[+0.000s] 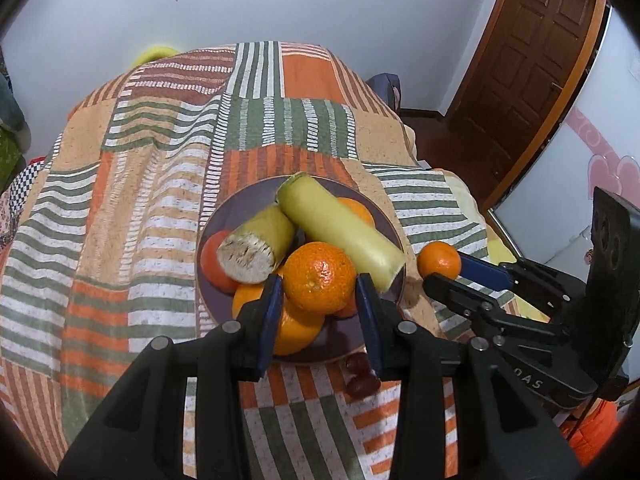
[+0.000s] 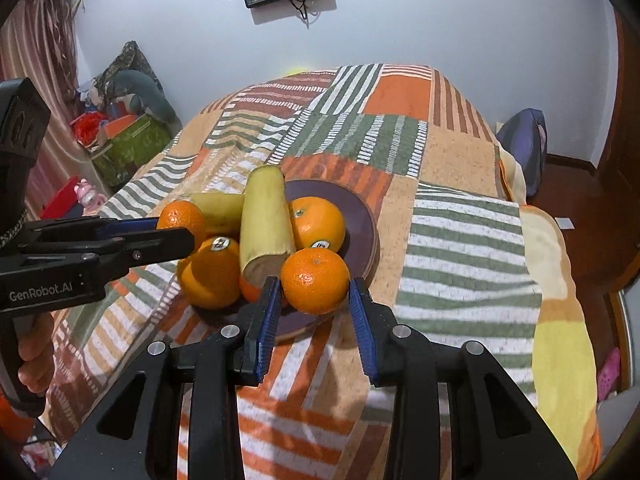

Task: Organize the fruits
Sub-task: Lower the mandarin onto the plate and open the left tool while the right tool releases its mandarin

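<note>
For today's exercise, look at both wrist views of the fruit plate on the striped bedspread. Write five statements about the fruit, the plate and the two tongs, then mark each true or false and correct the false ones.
1. Each of the two tongs holds a mandarin. True: the left tongs grip one mandarin, and the right tongs grip another mandarin.
2. The plate is white. False: it is dark purple with a tan rim.
3. Two pale green sugarcane pieces lie among the fruit on the plate. True.
4. The plate sits on a bare wooden table. False: it rests on a striped bedspread.
5. Small dark red fruits lie on the cloth beside the plate. True.
</note>
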### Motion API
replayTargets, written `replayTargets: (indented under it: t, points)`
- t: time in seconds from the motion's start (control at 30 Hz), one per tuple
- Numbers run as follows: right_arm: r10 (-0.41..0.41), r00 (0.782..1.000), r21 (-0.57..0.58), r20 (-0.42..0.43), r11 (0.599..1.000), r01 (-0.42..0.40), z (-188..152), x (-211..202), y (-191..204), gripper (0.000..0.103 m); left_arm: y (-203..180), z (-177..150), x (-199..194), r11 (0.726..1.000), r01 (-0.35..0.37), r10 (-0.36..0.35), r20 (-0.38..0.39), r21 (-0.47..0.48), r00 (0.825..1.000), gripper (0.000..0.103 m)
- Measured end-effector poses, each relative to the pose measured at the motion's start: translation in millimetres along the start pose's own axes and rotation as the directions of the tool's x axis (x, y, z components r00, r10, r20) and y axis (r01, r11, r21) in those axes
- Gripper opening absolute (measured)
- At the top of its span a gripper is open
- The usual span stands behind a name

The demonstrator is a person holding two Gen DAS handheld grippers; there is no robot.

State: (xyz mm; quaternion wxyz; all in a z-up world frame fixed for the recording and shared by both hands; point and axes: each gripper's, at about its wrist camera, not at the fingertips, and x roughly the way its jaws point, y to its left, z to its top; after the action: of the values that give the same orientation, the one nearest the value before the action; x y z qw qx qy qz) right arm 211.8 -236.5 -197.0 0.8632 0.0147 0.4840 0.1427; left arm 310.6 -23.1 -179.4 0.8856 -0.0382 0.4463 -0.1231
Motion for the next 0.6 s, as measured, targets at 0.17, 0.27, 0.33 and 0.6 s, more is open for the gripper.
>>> replayTargets:
  t: [0.17,0.27,0.33,0.6]
  points:
    - [-0.012,1.000,-0.006,-0.016,1.000,0.012,3.7,13.0,-4.2,0.032,0.3,5.0,12.0,1.000,0.002,-0.002,-0.003,0.003,1.000,0.037]
    - [-0.007,1.000,0.003,-0.030,1.000,0.007,3.4,19.6,-7.4,0.032,2.3,6.2,19.4,1.000,0.008,-0.008,-0.009,0.002,1.000,0.037]
    - [-0.006,0.999,0.005,-0.038,1.000,0.006,2.1,24.1,-8.0,0.032,2.2,6.2,22.5,1.000,0.013,-0.013,-0.013,0.004,1.000,0.037]
    - [0.013,0.998,0.025,-0.061,1.000,-0.011,-1.9,38.1,-9.7,0.032,3.7,7.7,25.1,0.999,0.032,-0.032,0.000,0.008,0.999,0.037]
